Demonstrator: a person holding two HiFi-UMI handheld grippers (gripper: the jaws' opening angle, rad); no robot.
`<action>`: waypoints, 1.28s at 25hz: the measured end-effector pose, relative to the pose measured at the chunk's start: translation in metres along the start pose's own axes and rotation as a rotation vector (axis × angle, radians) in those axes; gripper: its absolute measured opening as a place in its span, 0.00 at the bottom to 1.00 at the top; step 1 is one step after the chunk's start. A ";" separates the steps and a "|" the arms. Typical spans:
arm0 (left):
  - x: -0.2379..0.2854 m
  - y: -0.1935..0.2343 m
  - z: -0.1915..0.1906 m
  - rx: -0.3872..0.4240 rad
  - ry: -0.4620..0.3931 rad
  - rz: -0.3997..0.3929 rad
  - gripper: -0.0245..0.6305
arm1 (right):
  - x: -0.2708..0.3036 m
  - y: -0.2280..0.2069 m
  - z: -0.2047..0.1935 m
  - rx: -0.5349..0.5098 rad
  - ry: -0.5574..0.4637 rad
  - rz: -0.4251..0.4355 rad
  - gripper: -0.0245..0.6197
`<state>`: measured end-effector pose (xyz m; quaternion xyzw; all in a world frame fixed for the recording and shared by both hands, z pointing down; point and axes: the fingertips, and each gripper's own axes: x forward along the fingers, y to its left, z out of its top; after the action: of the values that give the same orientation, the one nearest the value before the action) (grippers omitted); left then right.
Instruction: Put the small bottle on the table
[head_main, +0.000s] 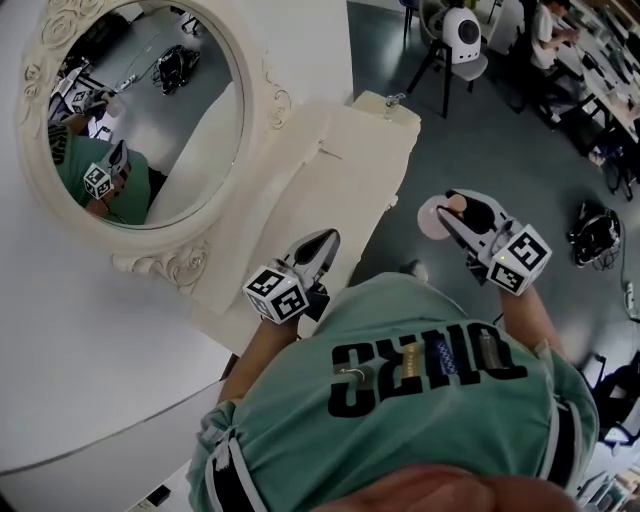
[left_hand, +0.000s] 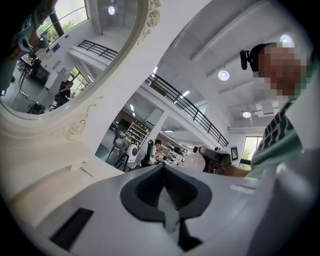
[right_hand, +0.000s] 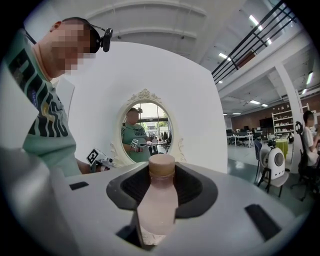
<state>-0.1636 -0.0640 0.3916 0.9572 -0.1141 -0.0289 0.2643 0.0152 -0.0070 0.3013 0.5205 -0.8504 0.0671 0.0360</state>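
Our right gripper (head_main: 458, 214) gripped the small bottle (head_main: 432, 218) with its jaws partly closed, the bottle's long axis running along them. The table (head_main: 345, 165) lay at ten o'clock from it, nearer our left gripper (head_main: 322, 245), whose jaws were together and empty.

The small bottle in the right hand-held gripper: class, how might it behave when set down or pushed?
The small bottle looks tall and narrow, so it may tip if nudged. Its smooth round body could slip in the right hand-held gripper, or roll once toppled. It appears full of pale liquid, so probably weighty.
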 end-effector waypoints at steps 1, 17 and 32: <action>0.005 0.003 0.000 0.003 -0.001 0.011 0.05 | 0.004 -0.008 -0.002 0.001 -0.003 0.012 0.24; 0.175 0.068 0.046 0.043 -0.165 0.375 0.05 | 0.085 -0.217 0.021 -0.073 -0.014 0.401 0.24; 0.225 0.096 0.098 0.222 -0.156 0.462 0.05 | 0.144 -0.258 0.043 -0.115 -0.018 0.462 0.24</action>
<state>0.0241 -0.2457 0.3574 0.9238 -0.3521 -0.0286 0.1479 0.1795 -0.2561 0.2976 0.3096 -0.9497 0.0206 0.0417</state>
